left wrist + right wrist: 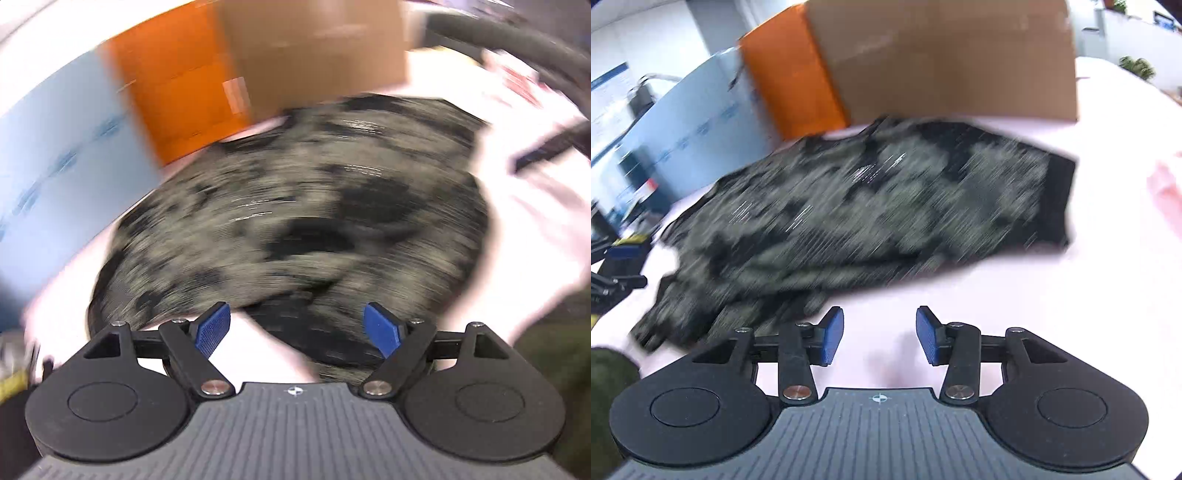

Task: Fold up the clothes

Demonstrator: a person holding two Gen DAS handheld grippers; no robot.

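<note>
Left gripper [297, 328] hung over the pale pink tabletop [524, 236], blue pads [214, 328] spread apart, nothing between them. Dark camouflage-patterned garment [295, 221] lay bunched on the table just beyond. Orange box [177, 92] and brown cardboard box [314, 48] stood behind it. Heavy blur.

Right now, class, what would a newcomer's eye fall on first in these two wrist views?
A camouflage garment sprawls rumpled across the pale table, filling the middle of both views. Behind it stand an orange box and a brown cardboard box. Both grippers, left and right, are open and empty.
</note>
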